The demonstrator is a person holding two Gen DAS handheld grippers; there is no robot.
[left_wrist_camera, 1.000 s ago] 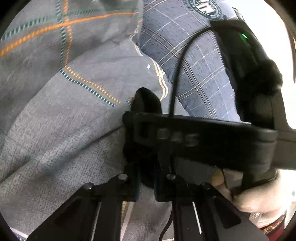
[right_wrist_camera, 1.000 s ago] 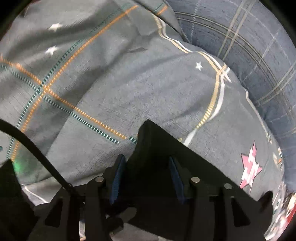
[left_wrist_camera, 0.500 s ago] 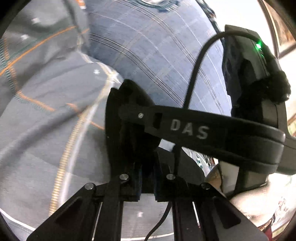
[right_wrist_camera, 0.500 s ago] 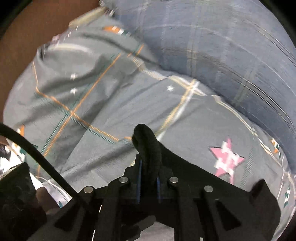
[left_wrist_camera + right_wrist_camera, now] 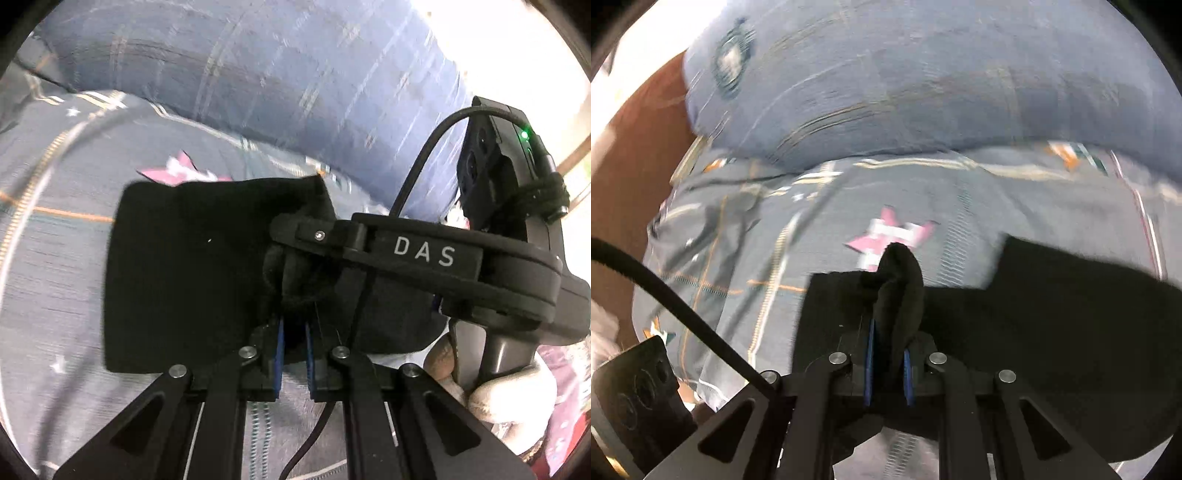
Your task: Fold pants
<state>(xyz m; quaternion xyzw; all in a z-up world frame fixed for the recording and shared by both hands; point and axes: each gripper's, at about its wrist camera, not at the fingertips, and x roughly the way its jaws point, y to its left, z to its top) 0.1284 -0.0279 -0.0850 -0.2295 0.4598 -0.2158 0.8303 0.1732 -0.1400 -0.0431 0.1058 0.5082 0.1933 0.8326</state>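
The black pants (image 5: 184, 266) hang in a broad folded panel above the grey patterned bedsheet (image 5: 48, 280). My left gripper (image 5: 293, 332) is shut on a bunched edge of the pants. The right gripper's black body marked DAS (image 5: 424, 258) crosses the left wrist view close by. In the right wrist view my right gripper (image 5: 888, 350) is shut on an upright fold of the pants (image 5: 1052, 350), which spread out to the right. Both views are blurred by motion.
A large blue-grey plaid pillow (image 5: 923, 81) lies at the far side of the bed. The sheet (image 5: 738, 258) has orange lines and a pink star (image 5: 890, 236). A brown surface (image 5: 639, 155) shows at the left. A hand (image 5: 509, 387) holds the right gripper's handle.
Both grippers have lifted and pulled back from the sheet, carrying the pants. The right gripper closed on the fabric. More of the black panel and the pillow now shows.
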